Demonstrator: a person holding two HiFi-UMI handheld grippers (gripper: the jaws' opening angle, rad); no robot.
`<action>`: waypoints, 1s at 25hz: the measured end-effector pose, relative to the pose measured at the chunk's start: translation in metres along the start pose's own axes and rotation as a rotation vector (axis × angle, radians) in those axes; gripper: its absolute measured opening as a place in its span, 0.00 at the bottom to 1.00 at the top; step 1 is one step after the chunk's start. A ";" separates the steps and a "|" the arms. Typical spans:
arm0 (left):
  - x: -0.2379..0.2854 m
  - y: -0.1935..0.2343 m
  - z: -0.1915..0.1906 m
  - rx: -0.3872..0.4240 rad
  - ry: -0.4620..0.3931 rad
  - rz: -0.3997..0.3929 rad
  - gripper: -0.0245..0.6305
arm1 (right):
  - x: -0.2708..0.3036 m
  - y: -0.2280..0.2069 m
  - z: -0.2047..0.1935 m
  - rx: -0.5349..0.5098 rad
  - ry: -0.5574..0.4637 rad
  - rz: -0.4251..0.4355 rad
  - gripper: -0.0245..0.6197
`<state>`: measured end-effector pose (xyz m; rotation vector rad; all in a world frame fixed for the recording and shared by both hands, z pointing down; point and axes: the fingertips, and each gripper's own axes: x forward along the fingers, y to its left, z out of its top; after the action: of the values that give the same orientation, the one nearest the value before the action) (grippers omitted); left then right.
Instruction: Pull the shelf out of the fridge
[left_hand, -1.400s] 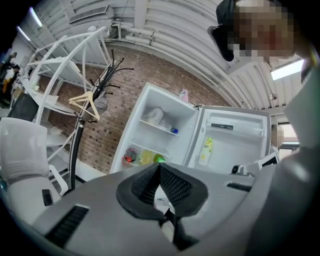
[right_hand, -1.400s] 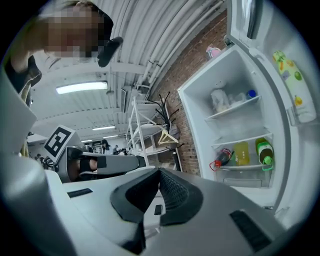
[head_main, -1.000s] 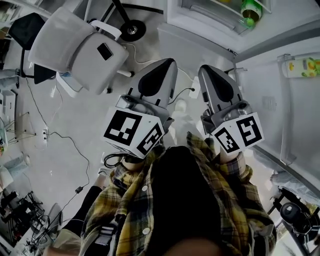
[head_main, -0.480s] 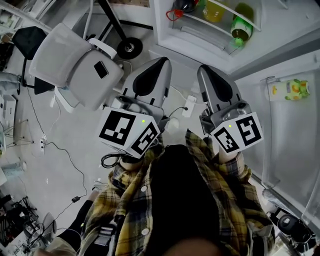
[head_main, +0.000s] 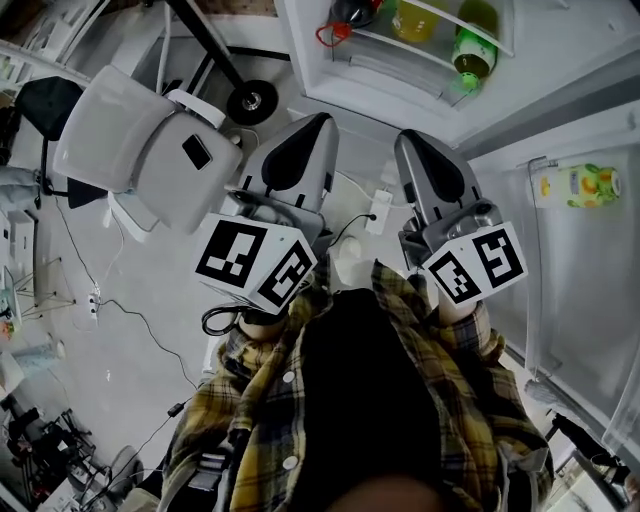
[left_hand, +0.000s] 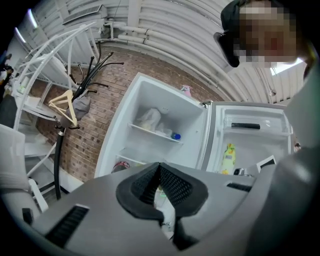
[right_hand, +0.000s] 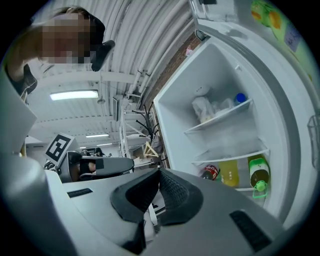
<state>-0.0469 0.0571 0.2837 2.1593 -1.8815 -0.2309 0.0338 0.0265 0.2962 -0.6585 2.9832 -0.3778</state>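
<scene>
head view, looking down on left gripper (head_main: 321, 122) and right gripper (head_main: 409, 136) side by side mid-frame, both clamped shut on nothing. spotting open fridge (head_main: 575, 35) upper right, shelf (right_hand: 229, 153) seated inside, well apart from both tips.

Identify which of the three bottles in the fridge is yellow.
The middle bottle in the right gripper view, between the dark red-labelled bottle and the green bottle.
</scene>
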 end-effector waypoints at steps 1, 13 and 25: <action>0.004 0.002 0.000 0.000 0.004 -0.012 0.04 | 0.003 -0.002 -0.001 0.001 0.001 -0.011 0.07; 0.070 0.060 0.016 0.008 0.075 -0.211 0.04 | 0.071 -0.036 0.001 0.035 -0.043 -0.207 0.07; 0.124 0.126 0.030 0.025 0.159 -0.415 0.04 | 0.150 -0.067 0.007 0.053 -0.122 -0.425 0.07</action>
<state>-0.1568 -0.0833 0.2999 2.4849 -1.3467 -0.1099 -0.0740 -0.0972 0.3052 -1.2622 2.6925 -0.4181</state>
